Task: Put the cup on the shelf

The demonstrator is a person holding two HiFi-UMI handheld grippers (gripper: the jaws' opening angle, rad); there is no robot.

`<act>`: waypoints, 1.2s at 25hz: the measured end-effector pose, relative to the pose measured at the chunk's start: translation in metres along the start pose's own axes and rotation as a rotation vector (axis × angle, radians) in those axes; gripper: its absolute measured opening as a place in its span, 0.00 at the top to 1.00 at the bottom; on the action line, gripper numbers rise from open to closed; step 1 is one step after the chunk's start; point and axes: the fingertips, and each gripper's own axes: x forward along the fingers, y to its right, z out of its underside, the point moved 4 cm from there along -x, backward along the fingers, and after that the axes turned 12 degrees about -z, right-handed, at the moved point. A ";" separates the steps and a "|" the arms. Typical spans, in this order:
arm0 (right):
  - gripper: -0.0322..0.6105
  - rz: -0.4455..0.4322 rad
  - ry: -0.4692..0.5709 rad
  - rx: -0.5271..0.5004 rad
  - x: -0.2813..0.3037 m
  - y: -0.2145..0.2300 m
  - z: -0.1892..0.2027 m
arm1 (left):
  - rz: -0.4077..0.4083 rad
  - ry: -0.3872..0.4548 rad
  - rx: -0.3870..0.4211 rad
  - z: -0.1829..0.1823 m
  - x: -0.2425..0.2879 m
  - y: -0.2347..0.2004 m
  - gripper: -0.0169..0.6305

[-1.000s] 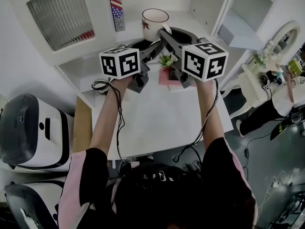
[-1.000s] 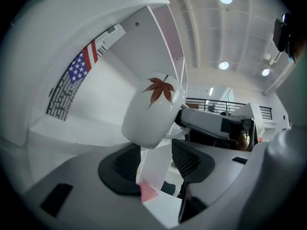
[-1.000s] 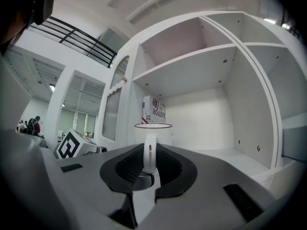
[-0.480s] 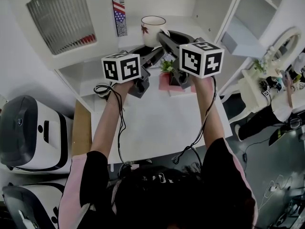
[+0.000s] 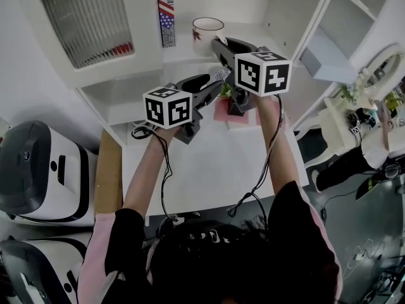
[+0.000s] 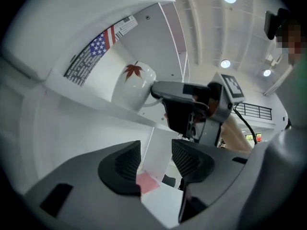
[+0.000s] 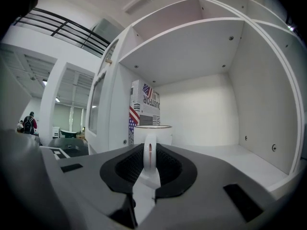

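A white cup (image 5: 207, 30) with a red leaf print (image 6: 134, 70) stands on the white shelf (image 5: 183, 50), next to a flag-print box (image 5: 166, 11). My right gripper (image 5: 219, 44) reaches into the shelf bay and is shut on the cup's handle (image 7: 150, 152), with the cup's rim (image 7: 152, 127) just past the jaws. My left gripper (image 5: 214, 82) is lower, below the shelf board (image 6: 86, 104), and stands open (image 6: 156, 162) with nothing between its pads. In the left gripper view my right gripper (image 6: 165, 91) shows beside the cup.
The flag-print box (image 7: 144, 102) stands left of the cup against the bay's wall. A pink item with a small plant (image 5: 223, 106) sits on the white table (image 5: 209, 163) under the grippers. White machines (image 5: 38, 176) stand at left; a person (image 5: 354, 157) is far right.
The right gripper has carried the cup further away, deeper into the shelf bay. The left gripper has drawn back and down, away from the cup.
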 end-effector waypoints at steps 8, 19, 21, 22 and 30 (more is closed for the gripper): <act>0.82 0.048 -0.027 0.015 0.021 0.019 0.001 | -0.030 -0.060 0.001 0.056 -0.029 0.002 0.64; 0.81 0.088 -0.062 -0.019 0.036 0.025 -0.001 | -0.072 -0.052 0.002 0.075 -0.064 0.007 0.64; 0.81 0.093 -0.057 -0.030 0.035 0.024 -0.001 | -0.081 -0.043 -0.001 0.075 -0.069 0.007 0.64; 0.81 0.095 -0.054 -0.035 0.035 0.024 -0.001 | -0.085 -0.038 -0.006 0.075 -0.072 0.006 0.64; 0.75 0.103 0.003 -0.071 0.027 0.019 -0.007 | -0.135 -0.016 -0.039 0.083 -0.094 -0.001 0.64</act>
